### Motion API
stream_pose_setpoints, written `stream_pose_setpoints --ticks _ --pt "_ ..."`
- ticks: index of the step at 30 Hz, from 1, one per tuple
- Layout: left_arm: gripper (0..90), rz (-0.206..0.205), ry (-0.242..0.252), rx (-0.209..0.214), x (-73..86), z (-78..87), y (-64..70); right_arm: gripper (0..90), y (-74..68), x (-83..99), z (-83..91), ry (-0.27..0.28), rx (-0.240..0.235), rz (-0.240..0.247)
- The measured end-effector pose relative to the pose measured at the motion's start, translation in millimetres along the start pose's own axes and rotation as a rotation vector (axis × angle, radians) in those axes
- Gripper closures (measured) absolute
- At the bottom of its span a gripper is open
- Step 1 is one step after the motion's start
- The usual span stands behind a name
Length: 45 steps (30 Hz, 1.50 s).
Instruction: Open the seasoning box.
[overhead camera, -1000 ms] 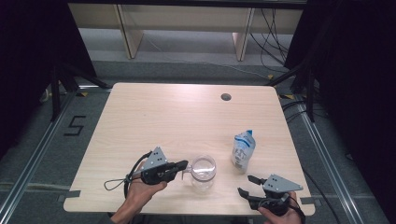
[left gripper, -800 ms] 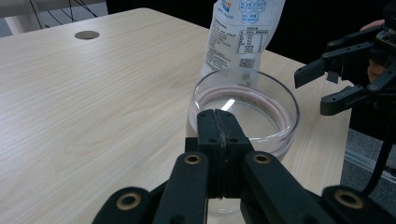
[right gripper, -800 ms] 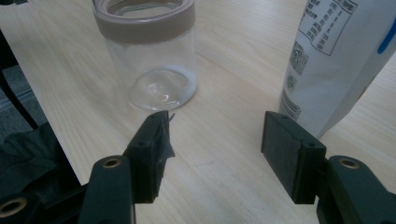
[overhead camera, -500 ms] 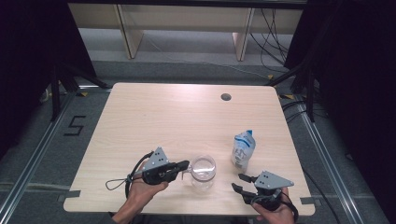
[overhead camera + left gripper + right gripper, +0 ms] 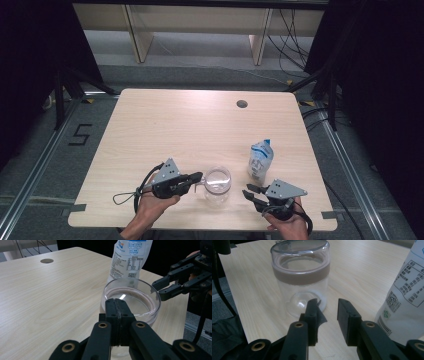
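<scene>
A clear glass jar with a brown band and a see-through lid stands near the table's front edge; it looks empty. My left gripper is shut, its tips resting against the jar's near rim with nothing visibly pinched. To the jar's right, my right gripper is open with a narrow gap and points at the jar's base, a little short of it. A white and blue printed pouch stands upright behind the right gripper, also seen as the pouch beyond the jar.
The light wood table has a round cable hole at the back right. A black cable loops from the left gripper over the front edge. Dark floor and metal rails surround the table.
My right gripper has moved forward and left, closer to the jar. The left gripper, jar and pouch have stayed put.
</scene>
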State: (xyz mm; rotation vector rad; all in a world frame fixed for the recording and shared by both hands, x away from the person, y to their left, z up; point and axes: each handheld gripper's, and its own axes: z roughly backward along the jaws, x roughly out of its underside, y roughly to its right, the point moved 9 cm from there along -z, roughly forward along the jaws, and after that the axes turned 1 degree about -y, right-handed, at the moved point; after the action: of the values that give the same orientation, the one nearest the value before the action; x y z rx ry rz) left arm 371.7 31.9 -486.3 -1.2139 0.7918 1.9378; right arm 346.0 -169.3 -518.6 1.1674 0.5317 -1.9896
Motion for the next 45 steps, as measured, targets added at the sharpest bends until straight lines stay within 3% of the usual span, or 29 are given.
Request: stream_pose_setpoints --ticks 1,2,4,16,17,22,25,26,32,35,36,37,38,41,44,45 --pt "88.8 0.0 0.0 -0.003 0.1 0.1 0.0 72.4 -0.2 -0.8 -0.9 0.003 -0.003 0.012" --pt "88.8 0.001 0.001 -0.003 0.2 0.2 0.2 73.1 -3.5 -0.6 -1.9 -0.005 -0.028 -0.008" --pt "88.8 0.003 0.004 -0.002 0.2 0.1 0.2 73.7 -2.5 -2.5 -2.7 0.001 -0.014 0.01" --pt "89.0 0.006 0.015 -0.001 1.3 0.5 -0.4 77.0 -8.1 -5.9 -6.7 0.003 -0.039 -0.001" --pt "89.0 0.005 0.015 -0.002 1.3 0.5 -0.4 77.3 -6.5 -7.6 -7.3 0.017 -0.031 0.018" --pt "88.9 0.012 0.015 -0.009 2.1 0.7 -0.5 78.9 -10.3 -9.0 -8.4 0.01 -0.042 -0.003" --pt "89.0 0.016 0.024 -0.005 2.0 0.3 -0.4 80.0 -10.4 -12.6 -11.4 0.035 -0.054 0.031" --pt "89.0 0.017 0.028 -0.001 1.8 0.0 -0.2 80.2 -9.3 -12.9 -10.7 0.031 -0.038 0.034" --pt "88.7 0.011 0.016 -0.007 2.5 0.8 -0.1 83.6 -11.4 -18.7 -9.7 0.049 -0.046 0.047" --pt "88.7 0.009 0.016 -0.008 2.7 0.9 -0.1 85.4 -14.4 -20.3 -10.9 0.051 -0.049 0.03" --pt "88.7 0.009 0.016 -0.008 2.8 1.0 0.0 85.6 -12.3 -21.5 -11.2 0.055 -0.045 0.056" --pt "88.7 0.011 0.019 -0.007 2.8 1.0 0.0 86.0 -14.3 -21.4 -11.2 0.053 -0.054 0.035" --pt "88.7 0.012 0.02 -0.006 2.8 1.0 0.0 86.4 -13.4 -22.8 -12.1 0.061 -0.059 0.05" --pt "88.7 0.011 0.021 -0.006 2.8 0.9 0.0 86.7 -13.6 -24.3 -12.9 0.07 -0.046 0.033" --pt "88.7 0.005 0.021 -0.007 3.0 1.0 0.0 87.0 -13.0 -25.4 -14.6 0.064 -0.053 0.062" --pt "88.7 0.005 0.021 -0.007 3.0 1.0 0.0 87.1 -15.3 -24.4 -14.8 0.05 -0.062 0.039"
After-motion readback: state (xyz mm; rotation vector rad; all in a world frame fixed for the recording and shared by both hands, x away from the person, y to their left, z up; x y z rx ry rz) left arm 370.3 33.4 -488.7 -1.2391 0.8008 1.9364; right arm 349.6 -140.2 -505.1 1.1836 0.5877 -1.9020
